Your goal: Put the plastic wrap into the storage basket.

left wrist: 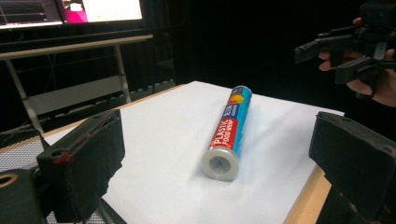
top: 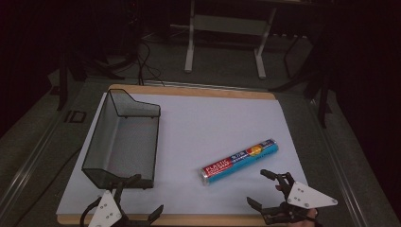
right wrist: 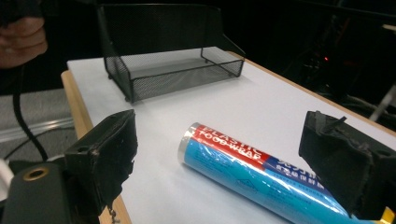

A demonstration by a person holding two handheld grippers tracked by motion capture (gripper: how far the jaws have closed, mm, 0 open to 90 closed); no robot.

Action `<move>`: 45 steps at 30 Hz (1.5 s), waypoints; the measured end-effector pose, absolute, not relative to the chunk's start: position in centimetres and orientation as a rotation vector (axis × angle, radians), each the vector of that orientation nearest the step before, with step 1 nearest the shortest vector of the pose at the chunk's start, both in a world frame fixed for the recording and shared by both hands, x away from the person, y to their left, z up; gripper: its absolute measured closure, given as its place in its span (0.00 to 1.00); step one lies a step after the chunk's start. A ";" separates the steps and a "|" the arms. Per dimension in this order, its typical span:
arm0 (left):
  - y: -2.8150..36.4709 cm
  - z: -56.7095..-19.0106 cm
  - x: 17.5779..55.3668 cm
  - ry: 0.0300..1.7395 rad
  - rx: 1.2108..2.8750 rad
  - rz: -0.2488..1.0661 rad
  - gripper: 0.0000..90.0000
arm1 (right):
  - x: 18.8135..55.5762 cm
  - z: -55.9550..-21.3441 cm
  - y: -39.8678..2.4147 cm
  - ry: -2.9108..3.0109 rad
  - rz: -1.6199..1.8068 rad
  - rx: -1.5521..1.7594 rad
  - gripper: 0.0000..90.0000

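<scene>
Roll of plastic food wrap (top: pixel 239 162) lies flat on the white table cover (top: pixel 217 123), right of centre, angled with its red-labelled end toward the near edge and the blue end pointing away to the right. Nothing touches it.

Left gripper (top: pixel 138 195) sits at the near-left edge, jaws spread wide, empty, just beside the near corner of the black mesh tray (top: pixel 101 175) (may be touching the rim, hard to tell in the dim high view).

Right gripper (top: pixel 265 188) is at the near-right edge, jaws wide apart, empty, near the roll but apart from it. In the right gripper view the roll (right wrist: pixel 252 175) lies between the jaws, farther out.

Tray is empty, on the left half of the cover.
</scene>
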State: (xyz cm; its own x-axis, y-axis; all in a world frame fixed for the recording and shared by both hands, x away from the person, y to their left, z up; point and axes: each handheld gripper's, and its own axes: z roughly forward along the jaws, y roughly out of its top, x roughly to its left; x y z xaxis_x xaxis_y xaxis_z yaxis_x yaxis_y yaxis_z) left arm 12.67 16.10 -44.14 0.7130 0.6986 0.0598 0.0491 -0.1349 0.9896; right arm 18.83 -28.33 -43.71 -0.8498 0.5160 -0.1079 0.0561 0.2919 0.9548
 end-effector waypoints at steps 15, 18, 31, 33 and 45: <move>16.1 -44.0 12.3 0.602 1.610 0.678 0.04 | 18.7 -43.2 -27.7 2.241 1.569 0.499 0.12; 16.0 -44.0 12.2 0.611 1.615 0.696 0.04 | 18.6 -43.0 -27.5 2.271 1.552 0.485 0.12; 16.1 -44.0 12.3 0.616 1.611 0.672 0.05 | 19.9 -40.5 -26.9 2.290 1.467 0.432 0.10; 16.0 -44.0 12.3 0.614 1.614 0.671 0.05 | 20.3 -40.7 -26.7 2.310 1.426 0.424 0.10; 16.0 -44.1 12.4 0.620 1.619 0.671 0.04 | 23.2 -42.8 -26.0 2.485 1.185 0.410 0.10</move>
